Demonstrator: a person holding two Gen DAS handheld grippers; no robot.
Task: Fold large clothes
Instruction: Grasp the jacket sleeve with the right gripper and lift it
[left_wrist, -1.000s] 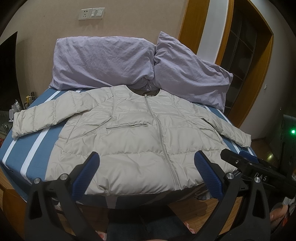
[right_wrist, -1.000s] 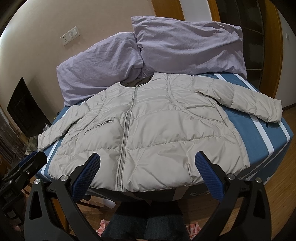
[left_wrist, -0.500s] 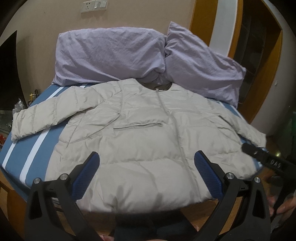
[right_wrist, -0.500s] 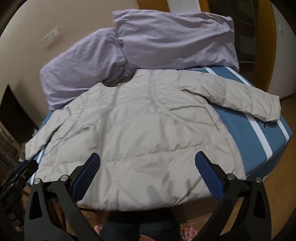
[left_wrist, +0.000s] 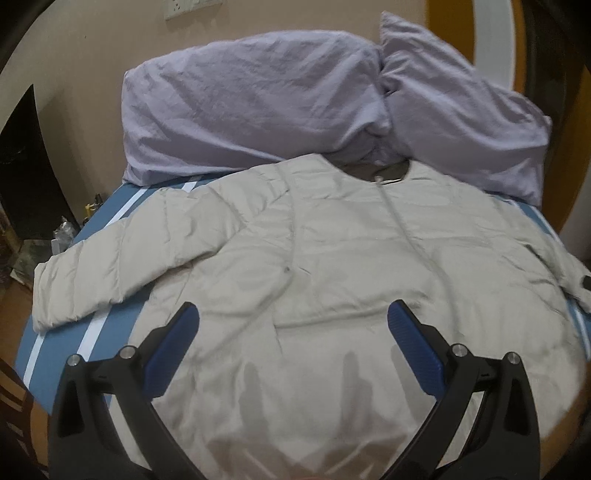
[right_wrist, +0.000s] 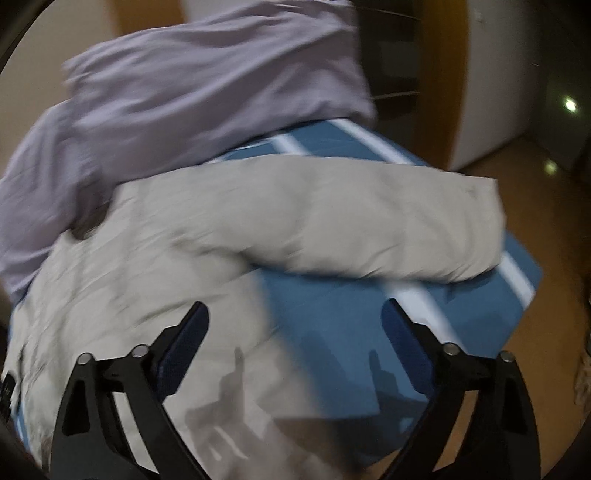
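Note:
A pale beige puffer jacket (left_wrist: 332, 266) lies flat, front up and zipped, on a bed with a blue white-striped sheet (left_wrist: 55, 332). Its left sleeve (left_wrist: 110, 266) stretches out toward the bed's left edge. My left gripper (left_wrist: 291, 332) is open and empty, hovering over the jacket's lower front. In the blurred right wrist view the jacket's right sleeve (right_wrist: 369, 221) lies across the blue sheet (right_wrist: 332, 332). My right gripper (right_wrist: 295, 332) is open and empty, above the jacket's right side edge and the bare sheet below the sleeve.
Two lilac pillows (left_wrist: 251, 107) (left_wrist: 461, 110) lean on the wall at the head of the bed, also seen in the right wrist view (right_wrist: 184, 92). Wooden floor (right_wrist: 535, 350) lies beyond the bed's right corner. Clutter (left_wrist: 22, 251) sits left of the bed.
Both grippers have moved forward over the bed and closer to the jacket. The right gripper swung right toward the right sleeve; its view is motion-blurred. Both stay open.

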